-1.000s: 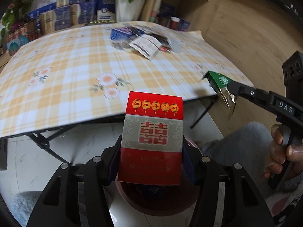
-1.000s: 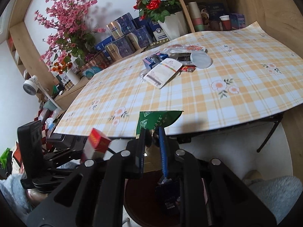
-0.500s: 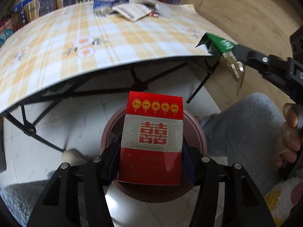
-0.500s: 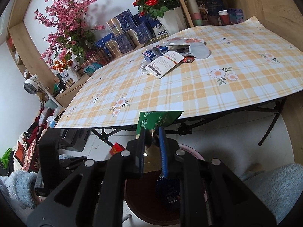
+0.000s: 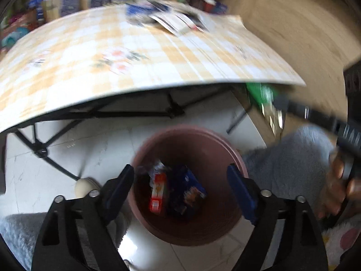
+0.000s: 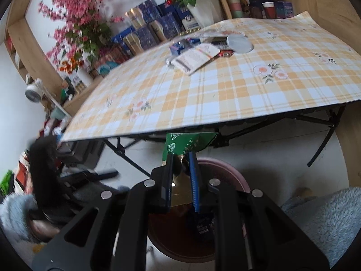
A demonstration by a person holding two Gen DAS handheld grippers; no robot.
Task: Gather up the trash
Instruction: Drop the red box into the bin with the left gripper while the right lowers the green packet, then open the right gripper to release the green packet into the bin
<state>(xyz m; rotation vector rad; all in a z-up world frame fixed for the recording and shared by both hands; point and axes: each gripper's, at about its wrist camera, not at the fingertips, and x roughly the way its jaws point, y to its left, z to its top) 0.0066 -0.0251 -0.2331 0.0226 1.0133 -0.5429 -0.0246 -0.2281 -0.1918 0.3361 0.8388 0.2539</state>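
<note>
Left wrist view first: we find the left hand-held gripper (image 5: 180, 181) with its jaws spread wide, having just been opening, and nothing between them. Directly below it stands a brownish-pink bin (image 5: 234, 155) on the white floor. Inside the bin we note a red carton (image 5: 158, 192) lying beside a dark blue wrapper (image 5: 187, 189); the picture is blurred, so we cannot read any print. To the right, a hand (image 5: 338, 183) grips the handle of the right hand-held gripper (image 5: 274, 103), whose tip carries a green packet (image 5: 259, 93) just under the desk edge. Beyond the bin, the desk (image 5: 90, 67) with its orange plaid cloth rises on black folding legs.

Right wrist view: we record the right hand-held gripper (image 6: 181, 155) clamped on the green packet (image 6: 187, 143), which sticks up past the fingertips, over the near rim of the bin (image 6: 234, 176). The dark blue wrapper (image 6: 203, 223) shows in the bin beneath the fingers. Farther off, on the desk (image 6: 225, 94), a cluster of litter remains near the far edge: a white leaflet (image 6: 194, 58), a small blue box (image 6: 180, 46), a round grey lid (image 6: 240, 43) and a little red pack (image 6: 225, 53). Behind the desk we see blue boxes (image 6: 149, 24) and a white flower pot (image 6: 205, 11).
</note>
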